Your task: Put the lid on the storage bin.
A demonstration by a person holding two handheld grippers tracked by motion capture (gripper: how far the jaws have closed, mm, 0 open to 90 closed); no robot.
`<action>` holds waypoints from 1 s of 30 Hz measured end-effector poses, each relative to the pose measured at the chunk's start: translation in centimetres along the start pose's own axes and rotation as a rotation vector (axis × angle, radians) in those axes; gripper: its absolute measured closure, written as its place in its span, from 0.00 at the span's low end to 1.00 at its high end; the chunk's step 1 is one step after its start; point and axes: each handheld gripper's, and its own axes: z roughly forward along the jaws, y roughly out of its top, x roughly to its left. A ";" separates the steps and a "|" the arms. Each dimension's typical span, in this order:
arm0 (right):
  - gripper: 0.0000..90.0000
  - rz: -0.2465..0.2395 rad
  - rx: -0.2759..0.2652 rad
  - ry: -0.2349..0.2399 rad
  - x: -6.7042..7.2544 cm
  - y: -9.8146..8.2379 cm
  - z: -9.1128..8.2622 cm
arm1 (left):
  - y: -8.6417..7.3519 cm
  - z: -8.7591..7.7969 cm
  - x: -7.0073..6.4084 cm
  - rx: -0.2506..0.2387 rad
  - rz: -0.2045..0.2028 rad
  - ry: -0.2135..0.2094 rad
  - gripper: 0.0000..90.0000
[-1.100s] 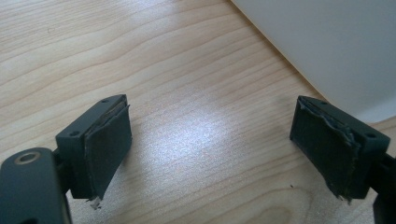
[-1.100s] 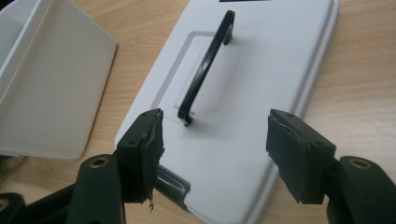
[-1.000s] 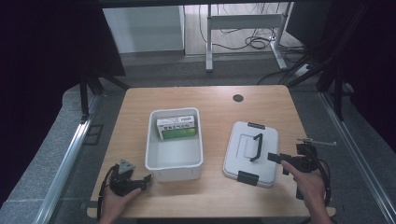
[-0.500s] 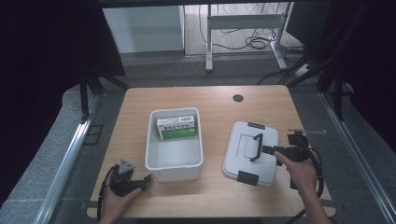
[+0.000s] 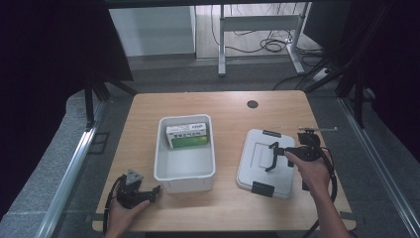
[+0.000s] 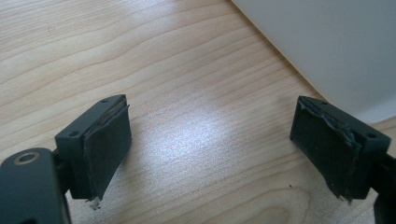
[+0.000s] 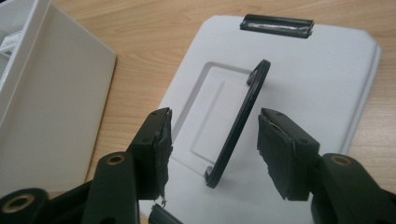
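1 bin [image 5: 184,171], 1 lid [image 5: 265,158], 1 box [image 5: 187,136]

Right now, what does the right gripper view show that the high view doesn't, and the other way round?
Right gripper view alone: the gap between the right claw pads, open on either side of the lid's raised black handle without touching it.

High view alone: the left claw resting near the table's front edge, the green-labelled box inside the white bin, and both hands.

Both: the white lid flat on the wood, its black latches, and the bin's wall beside it.
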 end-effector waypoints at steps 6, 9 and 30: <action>0.52 0.009 0.037 -0.022 0.3 0.8 0.8 | 0.0 0.0 0.0 -0.001 -0.001 0.000 0.14; 0.52 0.002 0.046 -0.042 0.5 1.0 1.3 | 0.0 0.0 0.0 0.000 0.000 -0.001 0.14; 0.70 0.079 0.183 -0.121 -0.4 1.3 5.2 | 0.1 0.1 0.0 0.001 0.001 -0.001 0.13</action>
